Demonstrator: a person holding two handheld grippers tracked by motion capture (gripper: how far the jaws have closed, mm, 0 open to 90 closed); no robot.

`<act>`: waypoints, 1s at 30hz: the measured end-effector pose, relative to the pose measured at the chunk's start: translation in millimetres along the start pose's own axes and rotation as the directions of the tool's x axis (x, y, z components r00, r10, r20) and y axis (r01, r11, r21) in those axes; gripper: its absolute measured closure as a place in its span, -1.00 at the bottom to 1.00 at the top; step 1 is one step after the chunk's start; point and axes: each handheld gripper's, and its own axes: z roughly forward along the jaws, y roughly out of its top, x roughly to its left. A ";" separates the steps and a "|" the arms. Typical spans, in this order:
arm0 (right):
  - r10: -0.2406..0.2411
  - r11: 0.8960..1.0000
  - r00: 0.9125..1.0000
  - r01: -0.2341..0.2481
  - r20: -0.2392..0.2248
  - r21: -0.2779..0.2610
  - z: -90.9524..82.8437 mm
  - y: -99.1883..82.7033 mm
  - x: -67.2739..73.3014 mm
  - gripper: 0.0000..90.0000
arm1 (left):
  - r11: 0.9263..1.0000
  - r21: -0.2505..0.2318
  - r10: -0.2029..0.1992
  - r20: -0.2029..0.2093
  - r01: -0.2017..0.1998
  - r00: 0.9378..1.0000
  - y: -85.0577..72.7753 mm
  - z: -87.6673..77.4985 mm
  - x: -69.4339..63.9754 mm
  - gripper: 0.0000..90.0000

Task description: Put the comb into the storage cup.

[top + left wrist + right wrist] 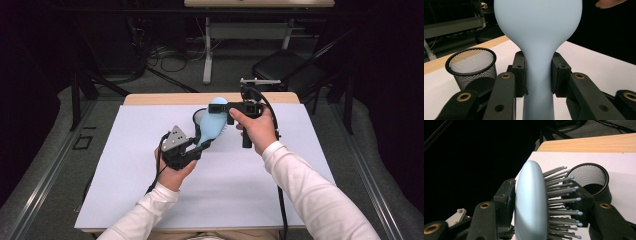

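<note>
While the high view gives just a pale blue hairbrush (212,122) held above the table between two grippers, the right gripper view reveals its grey bristles (562,202), and the left gripper view its smooth back. Left gripper (538,75) clamps the handle between its pads. Right gripper (546,202) pinches the head, one pad on the back, the other against the bristle tips. A black mesh cup (590,181) stands just beyond them.

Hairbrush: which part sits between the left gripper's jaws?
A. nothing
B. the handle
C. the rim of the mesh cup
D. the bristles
B: in the left gripper view the left gripper has its pads pressed on both sides of the pale blue hairbrush at its narrow handle.
</note>
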 end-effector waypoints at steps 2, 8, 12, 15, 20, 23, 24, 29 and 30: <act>0.007 1.000 1.000 -0.007 -0.003 0.001 0.0 0.1 -0.7 0.02 | 1.000 0.001 0.001 -0.001 -0.001 1.000 0.0 0.0 0.0 0.54; 0.022 1.000 1.000 -0.022 -0.003 0.004 0.8 0.1 -1.0 0.03 | 1.000 0.001 -0.002 -0.003 0.002 1.000 -0.6 0.3 0.3 0.55; 0.031 0.999 0.999 -0.031 -0.009 0.006 0.7 0.2 -1.4 0.04 | 1.000 0.001 -0.001 -0.003 0.001 1.000 -0.7 0.4 0.1 0.54; 0.030 1.000 1.000 -0.030 -0.010 0.010 0.7 0.4 -1.9 0.05 | 1.000 0.000 0.001 0.000 -0.001 1.000 -1.2 0.8 0.2 0.54; 0.042 0.999 0.999 -0.042 -0.020 0.018 0.2 0.7 -1.9 0.06 | 1.000 0.001 0.004 0.000 -0.004 1.000 -1.2 0.7 0.0 0.54; 0.051 0.998 0.998 -0.050 -0.023 0.023 0.0 0.7 -2.4 0.06 | 1.000 0.004 0.005 0.000 -0.005 1.000 -1.2 0.6 -0.4 0.54; 0.054 0.998 0.998 -0.054 -0.024 0.024 -0.2 0.7 -2.5 0.06 | 1.000 0.003 0.006 0.000 -0.006 1.000 -1.1 0.5 -0.5 0.54; 0.072 0.997 0.997 -0.072 -0.019 0.031 -0.6 0.7 -3.6 0.06 | 1.000 0.001 0.005 0.005 -0.005 1.000 -1.7 1.7 -0.5 0.54; 0.073 0.997 0.997 -0.072 -0.018 0.032 -0.5 0.7 -3.7 0.07 | 1.000 0.003 0.005 0.004 -0.005 1.000 -1.6 1.7 -0.6 0.54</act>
